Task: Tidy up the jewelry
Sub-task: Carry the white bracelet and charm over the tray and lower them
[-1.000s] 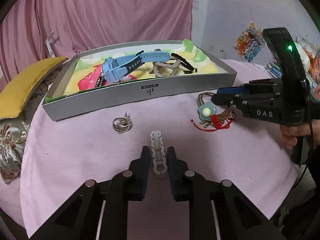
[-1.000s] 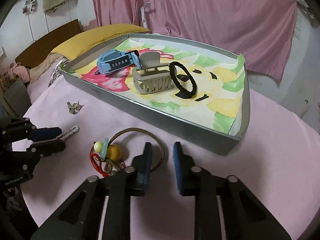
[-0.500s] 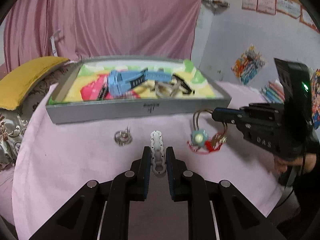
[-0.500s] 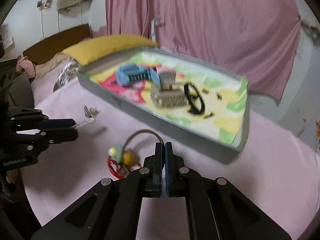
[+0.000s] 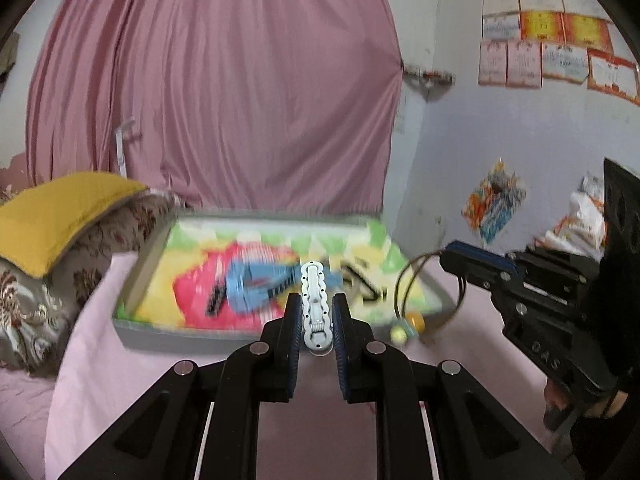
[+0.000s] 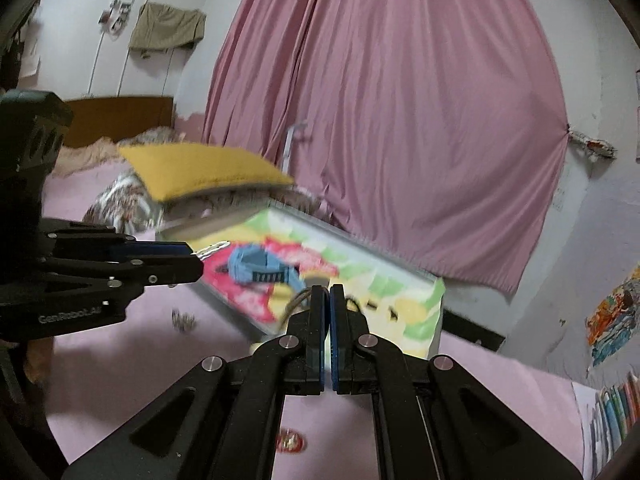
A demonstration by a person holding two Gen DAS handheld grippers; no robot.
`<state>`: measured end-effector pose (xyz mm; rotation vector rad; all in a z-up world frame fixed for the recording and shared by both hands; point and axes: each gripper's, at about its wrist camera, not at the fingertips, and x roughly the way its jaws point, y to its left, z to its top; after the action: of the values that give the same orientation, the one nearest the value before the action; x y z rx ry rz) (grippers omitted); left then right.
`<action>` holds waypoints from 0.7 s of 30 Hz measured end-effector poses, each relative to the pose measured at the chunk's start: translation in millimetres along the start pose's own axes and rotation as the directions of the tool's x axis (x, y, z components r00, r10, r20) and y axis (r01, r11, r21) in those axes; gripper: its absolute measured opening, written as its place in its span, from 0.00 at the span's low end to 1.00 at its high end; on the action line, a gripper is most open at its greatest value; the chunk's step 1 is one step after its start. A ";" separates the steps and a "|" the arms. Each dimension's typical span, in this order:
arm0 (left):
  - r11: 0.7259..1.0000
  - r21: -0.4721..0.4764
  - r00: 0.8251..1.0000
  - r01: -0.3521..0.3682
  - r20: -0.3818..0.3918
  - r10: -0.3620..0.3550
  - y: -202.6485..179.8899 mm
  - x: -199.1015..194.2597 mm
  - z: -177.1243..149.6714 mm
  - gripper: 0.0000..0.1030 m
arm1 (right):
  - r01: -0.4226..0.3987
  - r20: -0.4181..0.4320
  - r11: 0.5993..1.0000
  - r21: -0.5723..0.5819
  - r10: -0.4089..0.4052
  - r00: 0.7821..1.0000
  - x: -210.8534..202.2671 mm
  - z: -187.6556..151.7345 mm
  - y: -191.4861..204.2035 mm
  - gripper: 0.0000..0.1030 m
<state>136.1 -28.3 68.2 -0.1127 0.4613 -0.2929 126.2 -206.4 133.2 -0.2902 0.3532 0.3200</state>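
The left gripper clamped a white hair clip above the tray, while the right gripper pinched a hoop bracelet, charms dangling.

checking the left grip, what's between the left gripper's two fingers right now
A white hair clip, clamped upright between the left gripper's fingers, its tip over the tray. The left wrist view shows it.
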 end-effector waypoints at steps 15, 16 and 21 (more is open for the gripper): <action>0.996 0.003 0.967 -0.095 0.238 0.091 16.1 27.3 52.1 0.14 | 0.111 0.249 0.986 0.128 -0.140 0.958 21.6 44.2 -18.5 0.02; 0.995 0.001 0.967 -0.099 0.236 0.096 17.2 30.8 51.7 0.14 | 0.115 0.244 0.985 0.131 -0.145 0.959 27.3 44.2 -17.8 0.02; 0.993 -0.005 0.971 -0.120 0.208 0.118 27.0 57.3 50.6 0.14 | 0.125 0.180 0.980 0.154 -0.153 0.972 56.2 34.7 -23.5 0.02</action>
<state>214.9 -17.9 84.5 -0.1066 0.2576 -0.1624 194.6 -202.0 148.2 -0.1419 0.1638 0.1813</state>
